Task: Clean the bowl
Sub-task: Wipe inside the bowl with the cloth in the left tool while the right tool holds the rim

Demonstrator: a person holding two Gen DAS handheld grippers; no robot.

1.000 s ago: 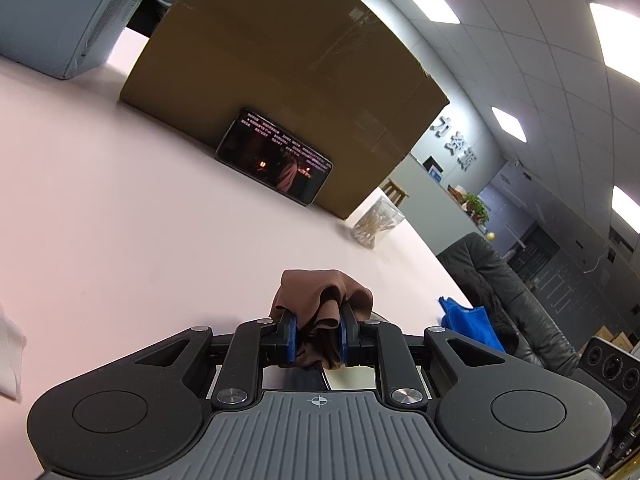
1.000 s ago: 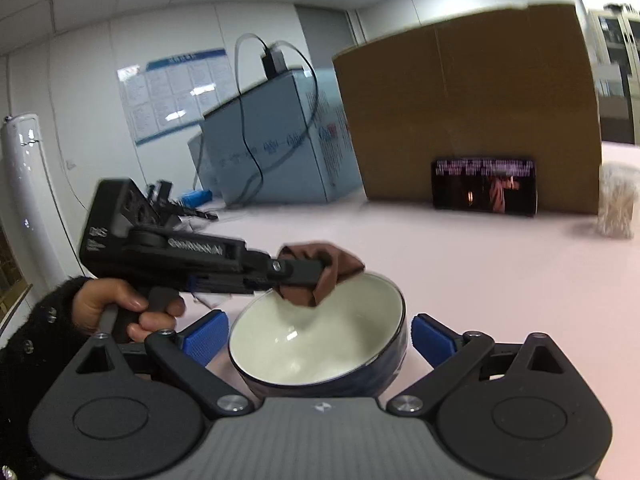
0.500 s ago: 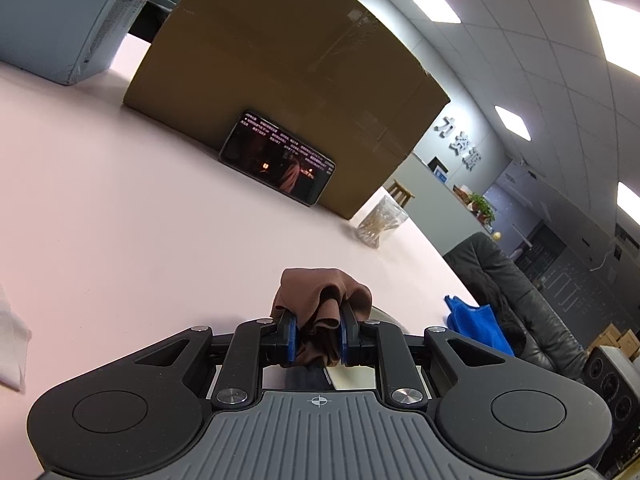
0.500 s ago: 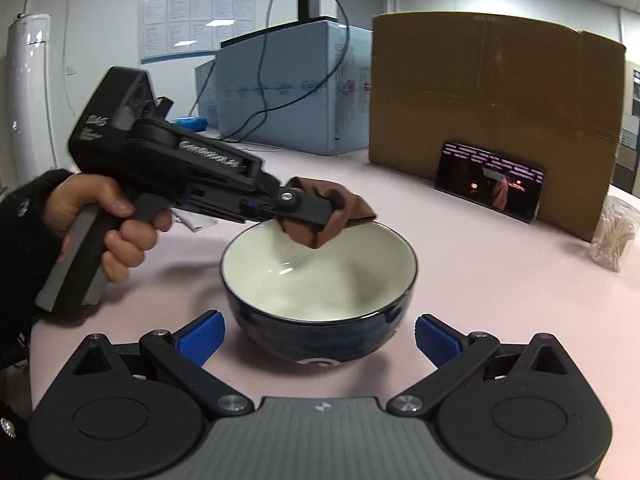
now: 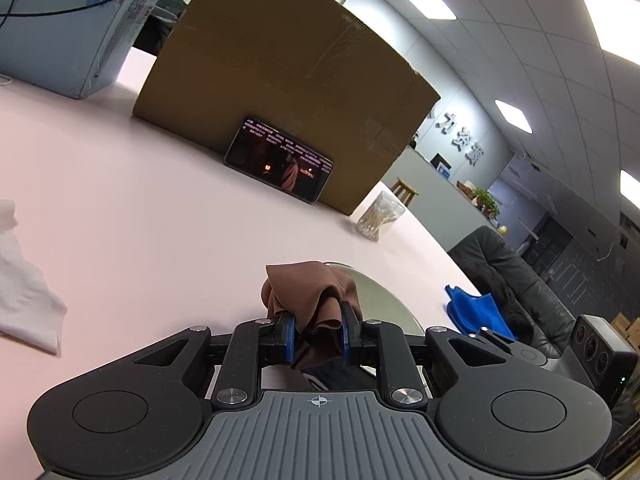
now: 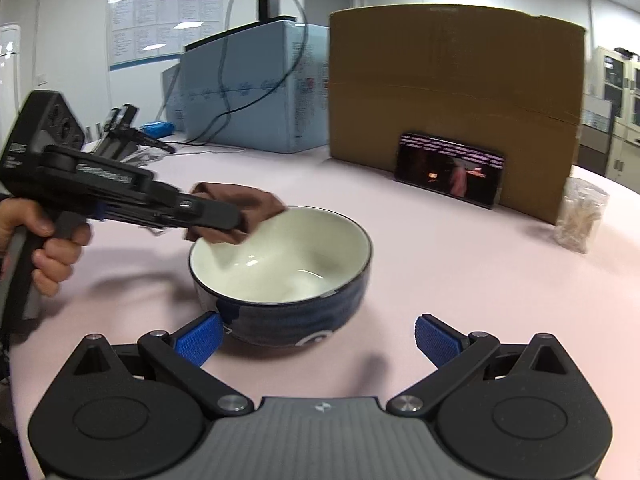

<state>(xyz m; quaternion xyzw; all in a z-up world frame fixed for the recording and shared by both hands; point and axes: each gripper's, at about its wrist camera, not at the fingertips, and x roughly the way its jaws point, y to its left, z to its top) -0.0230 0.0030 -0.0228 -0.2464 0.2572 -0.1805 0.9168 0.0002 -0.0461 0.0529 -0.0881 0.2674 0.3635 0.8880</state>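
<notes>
Open pink tabletop (image 6: 460, 280) lies right of the dark-blue ceramic bowl (image 6: 292, 312); ahead, the tall brown cardboard box (image 6: 452, 92) with a propped black phone (image 6: 450, 174) walls it off, a clear plastic bag (image 6: 582, 220) crowding the right.

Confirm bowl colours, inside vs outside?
The round ceramic bowl is cream-white inside, dark blue outside with white markings near the base. Right wrist view shows it best.

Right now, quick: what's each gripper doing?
Left gripper: closed on the brown cloth, at the bowl rim.
Right gripper: open, empty, jaws either side of the bowl.
</notes>
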